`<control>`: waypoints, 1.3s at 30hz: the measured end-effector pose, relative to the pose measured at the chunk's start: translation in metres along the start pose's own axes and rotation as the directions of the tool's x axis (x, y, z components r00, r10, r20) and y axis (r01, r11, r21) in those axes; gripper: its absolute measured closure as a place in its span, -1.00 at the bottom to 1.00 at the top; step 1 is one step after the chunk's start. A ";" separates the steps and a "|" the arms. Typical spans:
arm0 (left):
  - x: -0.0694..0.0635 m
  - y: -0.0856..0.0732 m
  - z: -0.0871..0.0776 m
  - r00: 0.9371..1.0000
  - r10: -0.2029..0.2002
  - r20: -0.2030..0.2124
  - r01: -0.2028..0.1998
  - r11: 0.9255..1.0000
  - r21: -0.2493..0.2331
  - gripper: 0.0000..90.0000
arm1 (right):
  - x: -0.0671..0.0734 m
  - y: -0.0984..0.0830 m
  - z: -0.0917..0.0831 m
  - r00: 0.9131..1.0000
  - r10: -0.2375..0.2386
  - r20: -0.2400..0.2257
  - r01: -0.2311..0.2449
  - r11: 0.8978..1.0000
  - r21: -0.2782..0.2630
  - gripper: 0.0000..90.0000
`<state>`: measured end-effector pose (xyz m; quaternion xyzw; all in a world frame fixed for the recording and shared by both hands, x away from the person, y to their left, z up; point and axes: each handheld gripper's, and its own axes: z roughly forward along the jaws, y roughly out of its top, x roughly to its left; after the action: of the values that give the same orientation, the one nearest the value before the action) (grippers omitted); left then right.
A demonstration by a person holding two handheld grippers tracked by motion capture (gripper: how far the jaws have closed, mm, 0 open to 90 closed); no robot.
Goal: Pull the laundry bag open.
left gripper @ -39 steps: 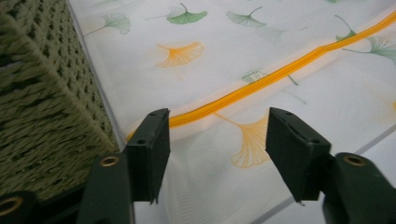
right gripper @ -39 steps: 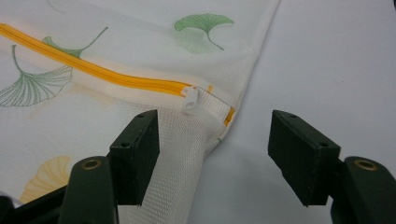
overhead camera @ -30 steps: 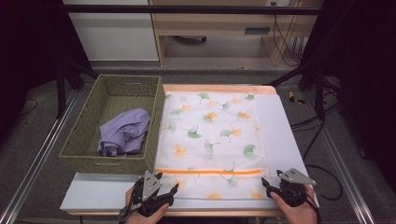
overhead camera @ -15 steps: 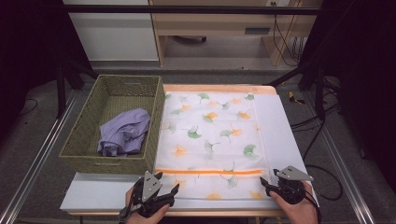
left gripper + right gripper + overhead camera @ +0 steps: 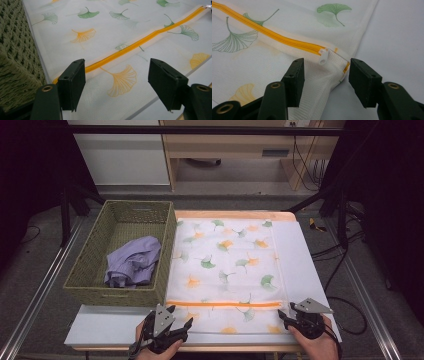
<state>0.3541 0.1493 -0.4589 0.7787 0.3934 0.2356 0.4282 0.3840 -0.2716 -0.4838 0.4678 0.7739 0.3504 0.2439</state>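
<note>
Little has shifted since the earlier frames: both hands sit where they were at the bottom edge of the high view, but the right tool (image 5: 286, 315) has just been narrowing its jaws around the zipper corner of the bag, not yet pressing on it.

From the high view, the white mesh laundry bag printed with green and orange ginkgo leaves (image 5: 227, 265) lies flat across the middle of the pale desk (image 5: 305, 265), its orange zipper (image 5: 225, 304) running left to right near the lower edge. A woven green basket (image 5: 90, 270) stands at the left, touching the bag's side, with a crumpled lilac garment (image 5: 134, 265) inside. The left tool (image 5: 177, 317) rests at the bottom, near the bag's near-left corner.

Along the left gripper view, the left tool (image 5: 116, 77) stands open, its jaws straddling the mesh just below the zipper's closed end, with the basket wall at the left edge of the frame.

Along the right gripper view, the right tool (image 5: 324, 78) is partly open, with the white plastic zipper pull (image 5: 323, 56) just beyond the gap, in the centre of the frame, and a raised fold of mesh between the jaws.

To do this step well, I judge the right jaws should advance slightly and pinch the pull tab itself rather than loose mesh, while the left tool clamps the fabric at its end to hold the bag taut.
</note>
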 end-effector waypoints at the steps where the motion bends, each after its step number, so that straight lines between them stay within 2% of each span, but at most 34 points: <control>1: 0.000 0.000 0.000 1.000 -0.002 0.000 0.002 1.000 -0.002 -0.33 | 0.000 0.000 0.000 1.000 0.003 0.001 -0.003 1.000 0.000 0.06; 22: 0.001 0.001 -0.002 1.000 -0.003 -0.002 0.003 1.000 -0.009 -0.32 | 0.000 -0.005 0.001 1.000 0.012 0.013 -0.012 1.000 0.000 0.29; 25: 0.002 0.001 -0.002 1.000 -0.005 -0.005 0.004 1.000 -0.010 -0.32 | 0.002 -0.005 0.001 1.000 0.022 0.013 -0.022 1.000 0.001 0.44; 33: 0.002 0.001 -0.003 1.000 -0.006 -0.004 0.005 1.000 -0.013 -0.31 | 0.004 -0.007 -0.001 1.000 0.006 0.023 -0.005 1.000 -0.012 0.61; 36: 0.002 0.001 -0.004 1.000 -0.007 -0.005 0.007 1.000 -0.015 -0.31 | 0.005 -0.007 -0.001 1.000 0.013 0.022 -0.013 1.000 -0.010 0.64; 37: 0.003 0.001 -0.004 1.000 -0.010 -0.006 0.010 1.000 -0.017 -0.31 | 0.004 -0.007 -0.001 1.000 0.003 0.012 -0.002 1.000 -0.015 0.76; 39: 0.003 0.001 -0.004 1.000 -0.008 -0.006 0.008 1.000 -0.015 -0.31 | 0.004 -0.007 -0.002 1.000 0.010 0.004 -0.010 1.000 -0.013 0.86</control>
<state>0.3534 0.1534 -0.4554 0.7731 0.3960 0.2394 0.4339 0.3771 -0.2704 -0.4885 0.4707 0.7688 0.3558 0.2466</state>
